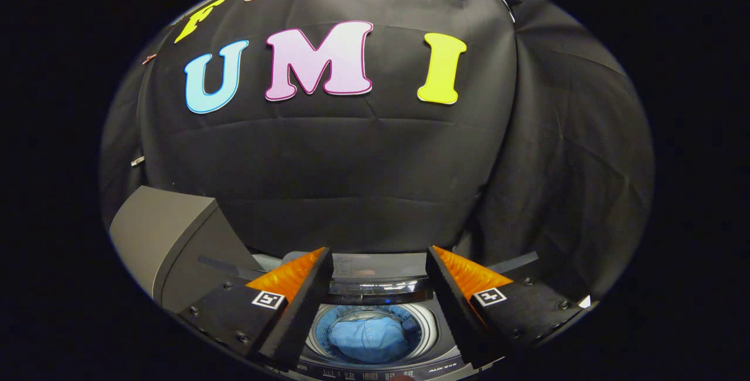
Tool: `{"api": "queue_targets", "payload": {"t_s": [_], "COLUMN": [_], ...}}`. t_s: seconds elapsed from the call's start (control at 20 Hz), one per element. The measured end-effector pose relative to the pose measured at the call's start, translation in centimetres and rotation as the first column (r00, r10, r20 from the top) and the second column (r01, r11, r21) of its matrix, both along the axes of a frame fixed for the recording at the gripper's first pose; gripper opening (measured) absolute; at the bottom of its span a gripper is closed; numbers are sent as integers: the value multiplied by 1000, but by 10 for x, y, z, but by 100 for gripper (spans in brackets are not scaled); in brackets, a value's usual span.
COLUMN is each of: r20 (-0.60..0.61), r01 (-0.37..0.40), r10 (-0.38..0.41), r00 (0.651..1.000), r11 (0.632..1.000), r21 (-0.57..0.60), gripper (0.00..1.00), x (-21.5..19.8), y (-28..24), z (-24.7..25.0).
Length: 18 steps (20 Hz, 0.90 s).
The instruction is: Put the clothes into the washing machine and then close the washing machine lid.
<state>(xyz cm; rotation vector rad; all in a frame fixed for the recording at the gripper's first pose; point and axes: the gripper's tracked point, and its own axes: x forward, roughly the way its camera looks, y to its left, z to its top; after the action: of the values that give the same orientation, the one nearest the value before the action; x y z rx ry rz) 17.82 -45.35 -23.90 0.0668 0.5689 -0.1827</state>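
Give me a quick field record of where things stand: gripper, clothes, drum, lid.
gripper: open, fingers spread with nothing between them, held above the machine
clothes: blue garment lying inside the drum, seen below between the fingers
washing machine: top-loader, drum opening uncovered
lid: seems raised, standing behind the opening; partly hidden by the fingers
side object: grey box-like unit beside the machine
task state: clothes look loaded; lid not yet closed
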Motion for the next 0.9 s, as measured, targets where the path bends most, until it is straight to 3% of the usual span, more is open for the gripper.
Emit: {"api": "queue_targets", "payload": {"t_s": [0.3,0.45,0.6,0.9], "r20": [-108,-320,-324,-225], "r01": [-27,-38,-57,-119], "r10": [33,72,86,133], "r00": [994,945,942,965], "r11": [998,993,994,990], "r21": [51,111,98,75], "gripper": [100,100,99,100], "x": [-34,-92,-113,-111], "y": [10,22,33,48], "z": [-28,-82,-99,-70]}}
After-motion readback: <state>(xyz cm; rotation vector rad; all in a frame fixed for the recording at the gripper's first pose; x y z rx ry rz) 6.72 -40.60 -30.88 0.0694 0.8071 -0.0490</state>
